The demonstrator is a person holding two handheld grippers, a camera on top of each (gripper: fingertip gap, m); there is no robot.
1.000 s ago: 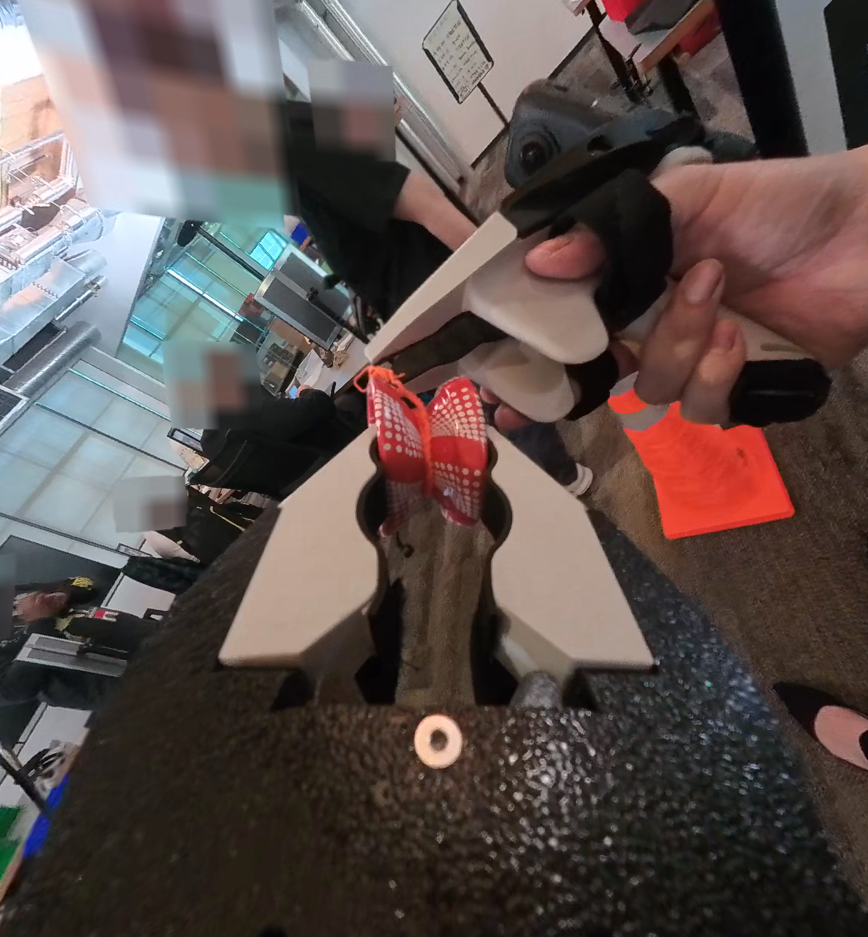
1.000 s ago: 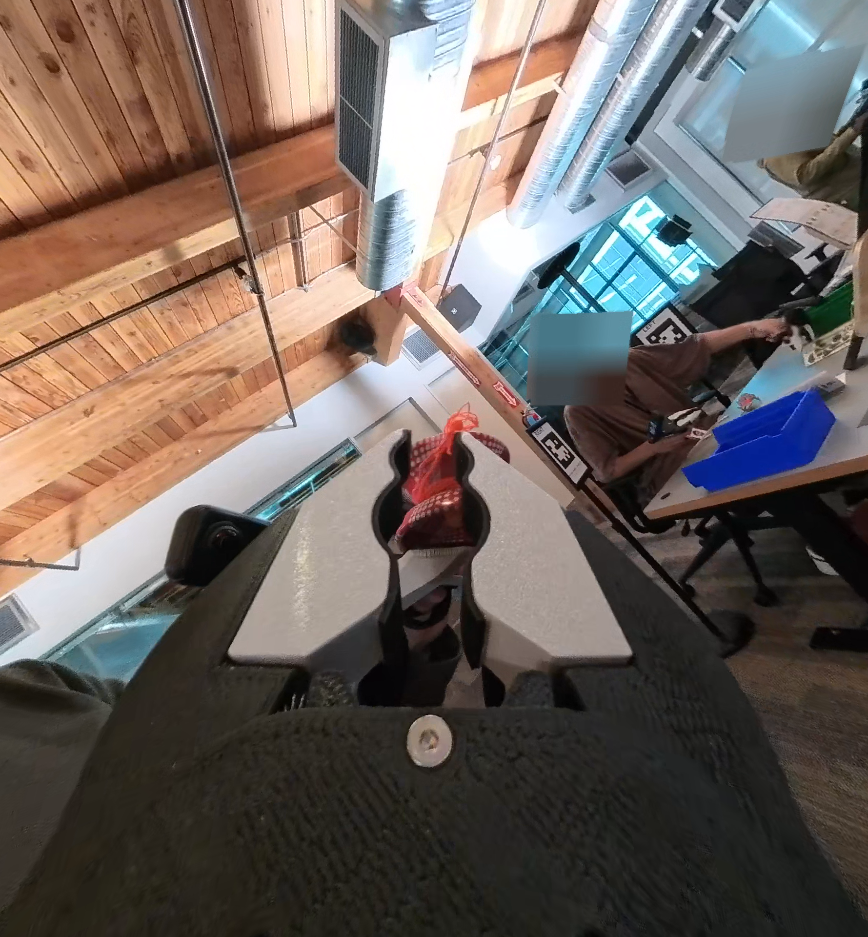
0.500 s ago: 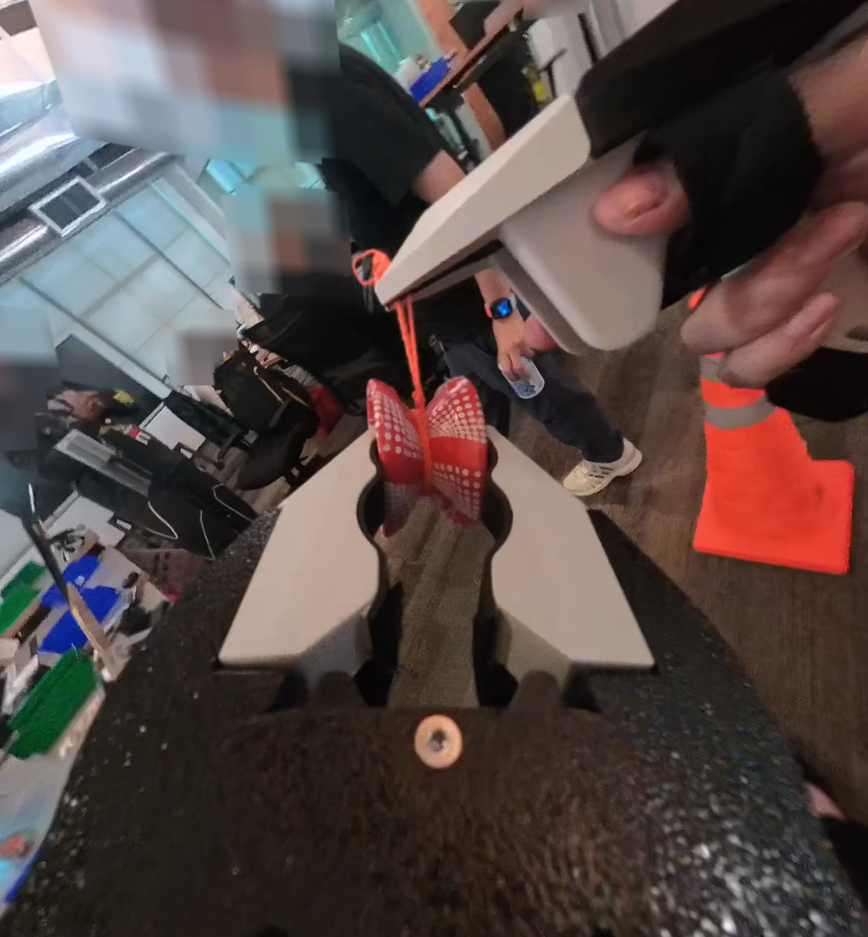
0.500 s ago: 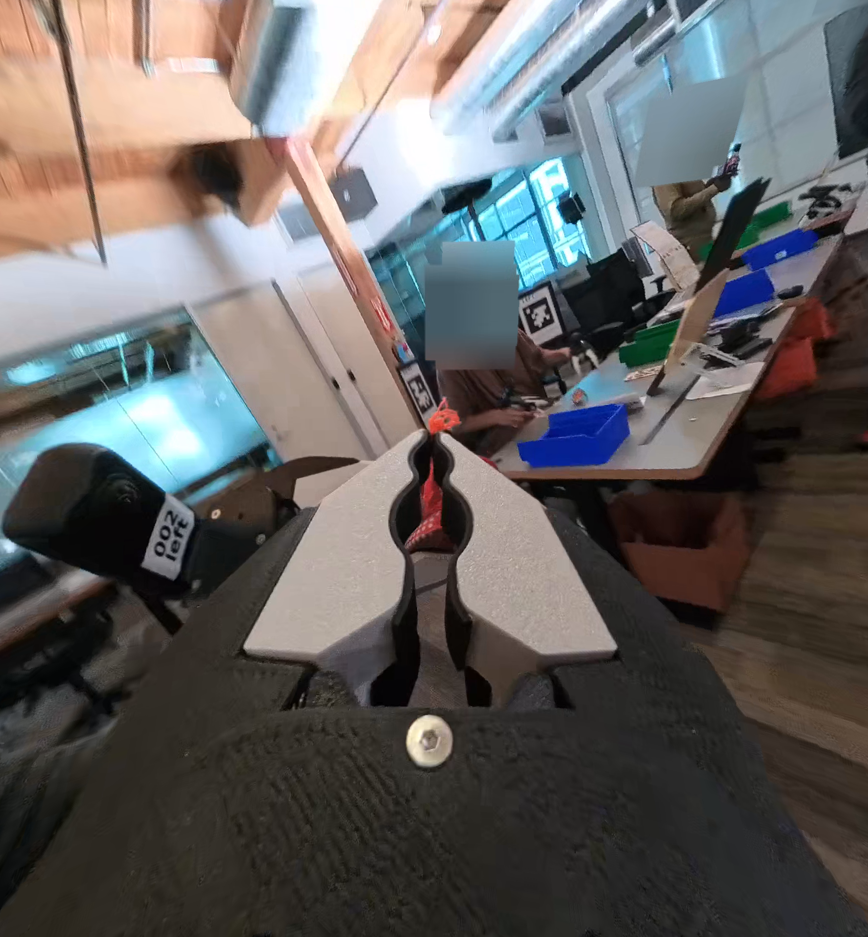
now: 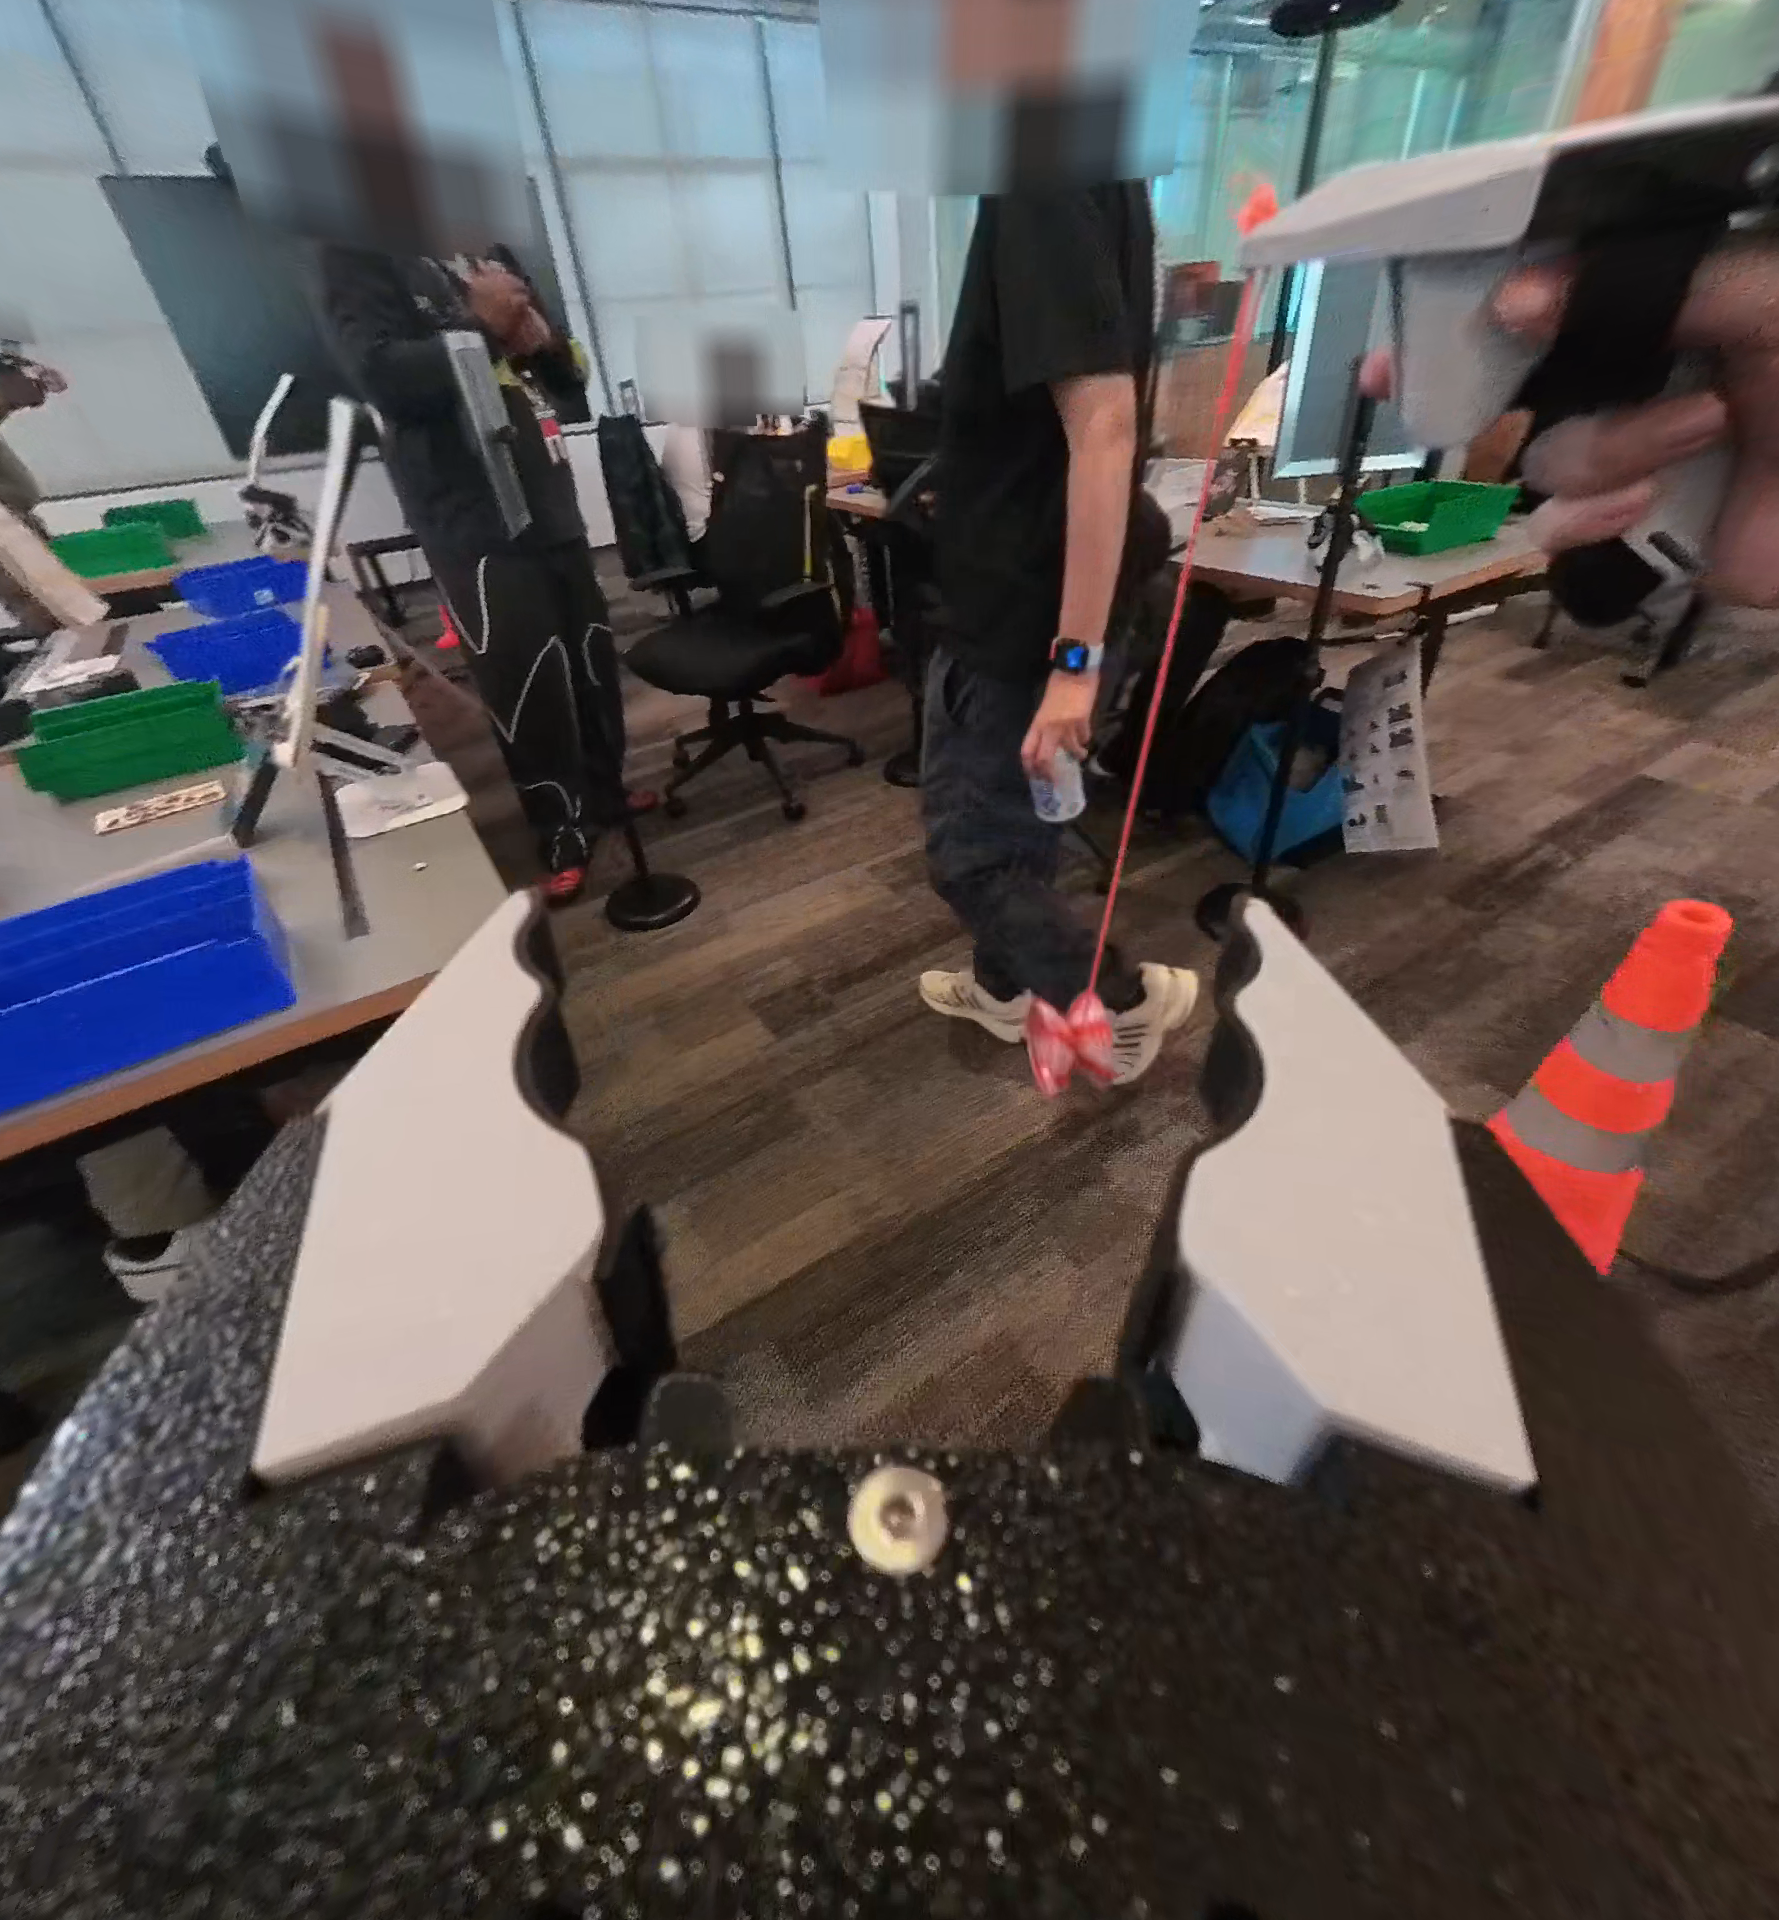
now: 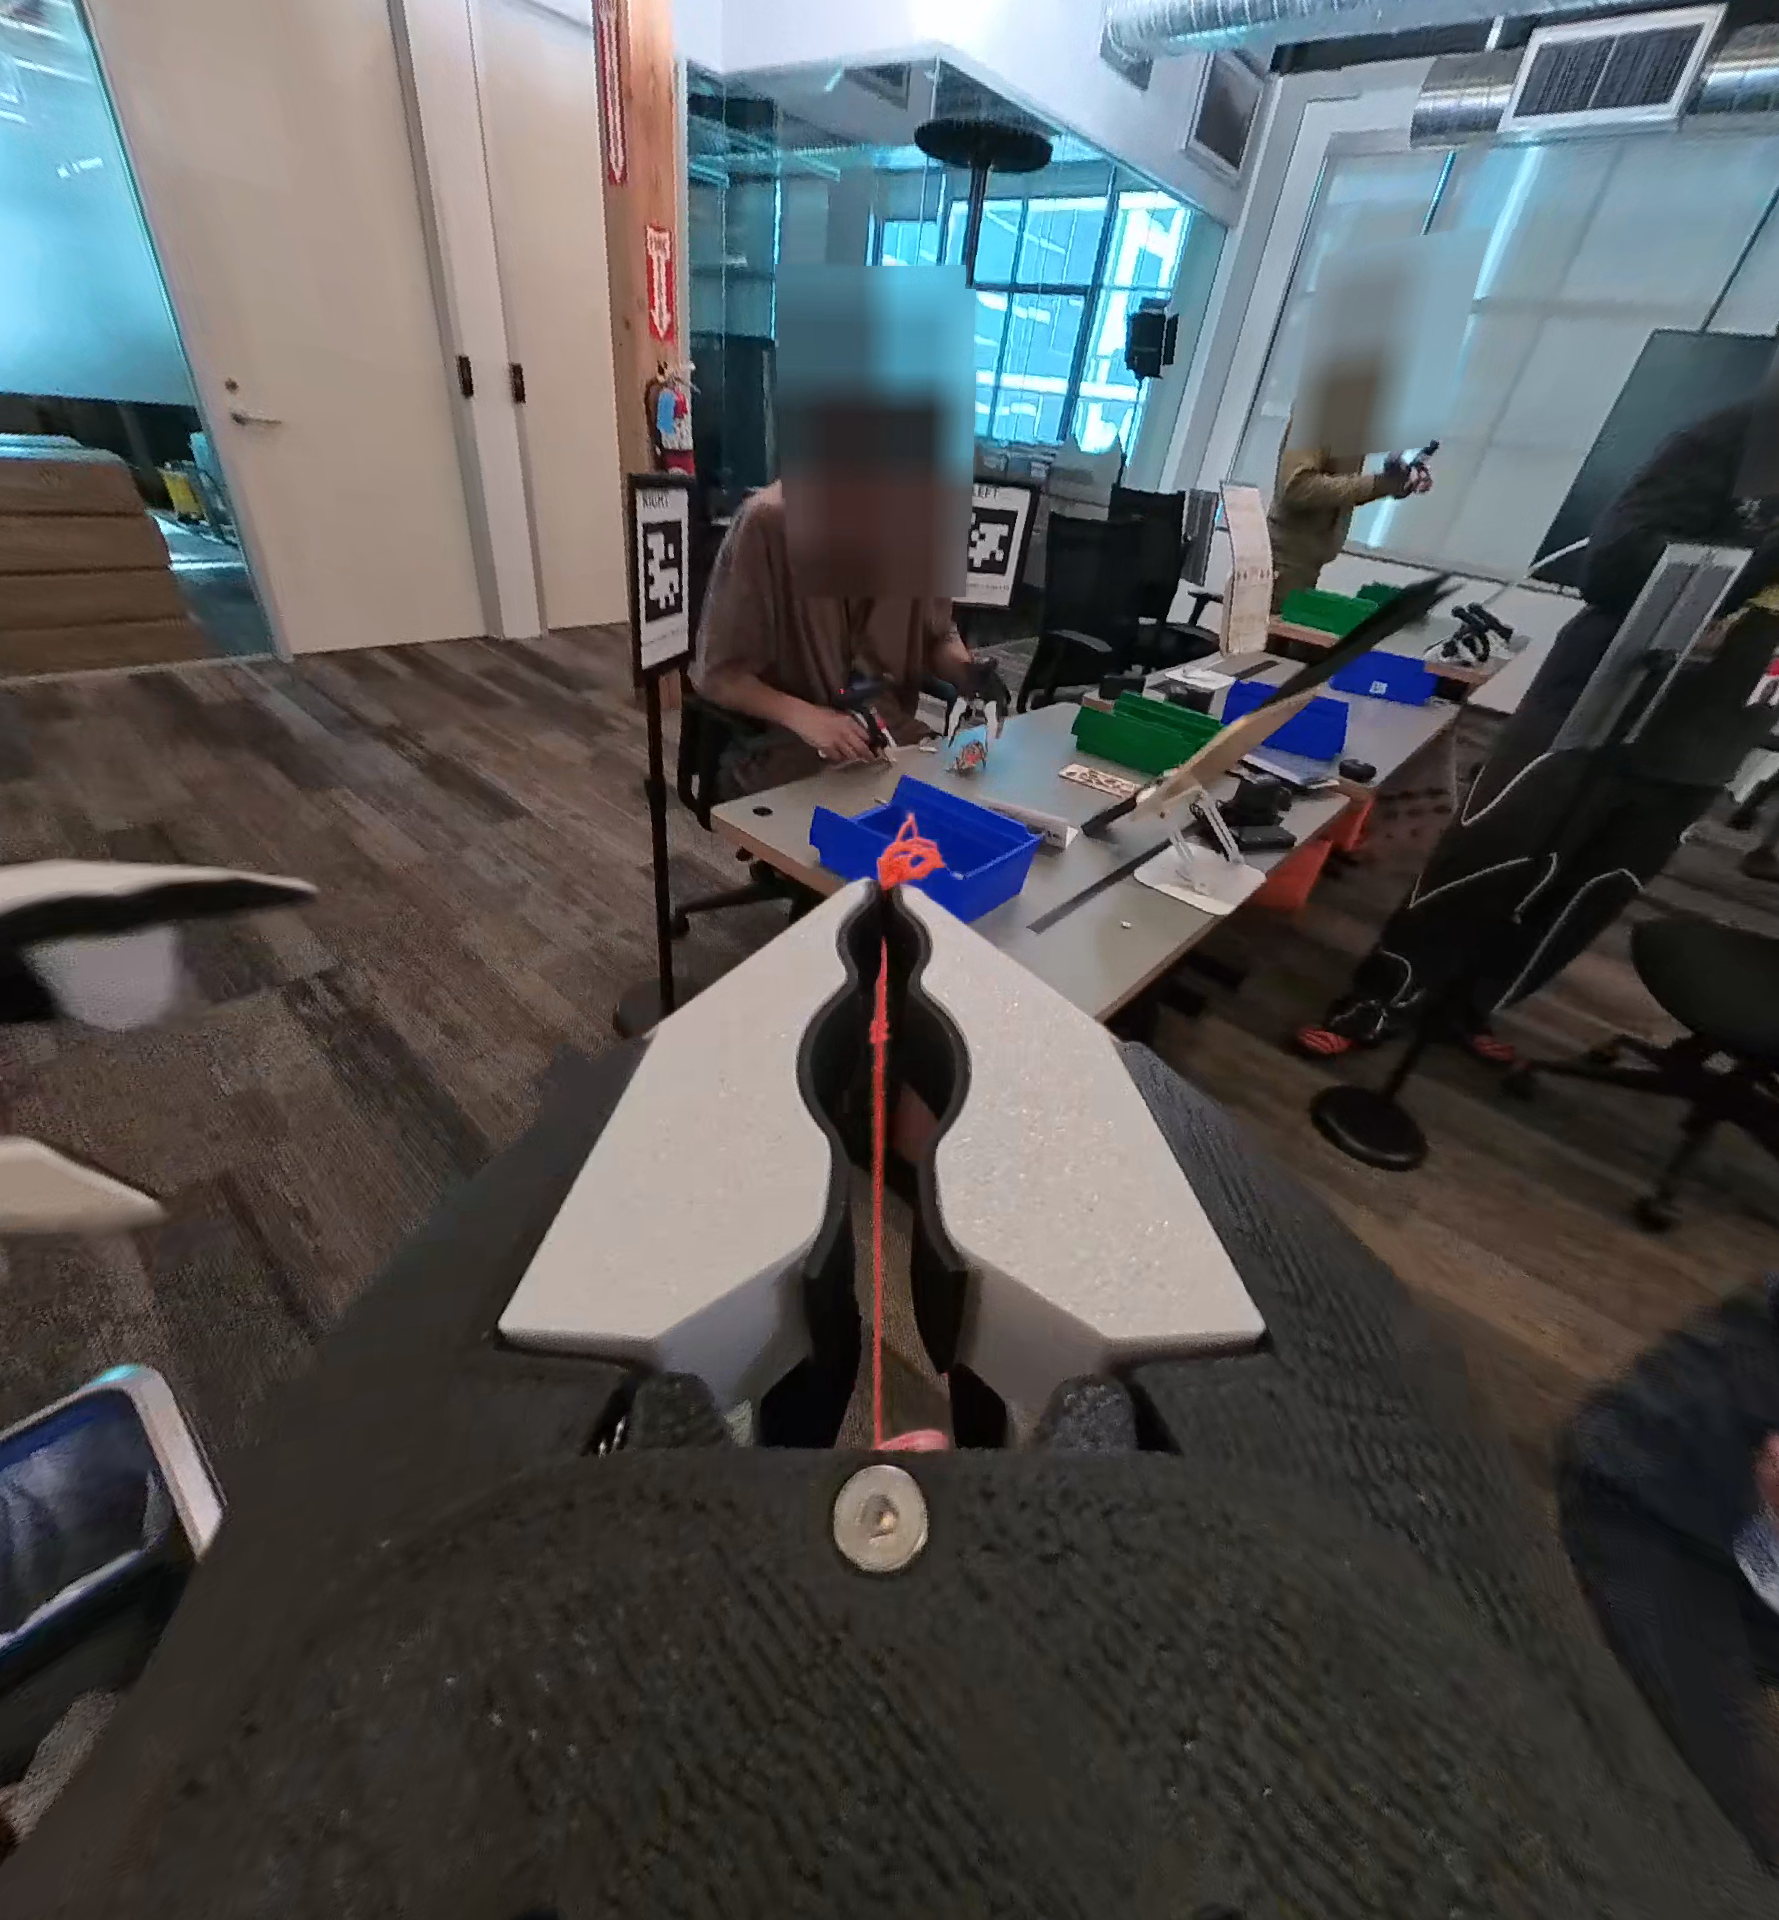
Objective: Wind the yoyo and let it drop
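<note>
The left hand-held gripper is standing wide open with nothing between its pale grey fingers, pointing out over the dark wood-look floor. Its view is showing what the other one is hiding: the small red-and-white patterned yoyo is hanging free in the air above the floor, well below the right hand-held gripper, at the end of a thin red string running down taut from that gripper's tip. An orange traffic cone with grey bands is standing to the right.

In the right wrist view, the right hand-held gripper is pinching the string between its closed fingertips (a knotted orange-red loop is poking out past them), and the string is running back down between the fingers toward the camera. The yoyo itself is not showing here. Beyond lies a grey worktop carrying a blue plastic bin.
</note>
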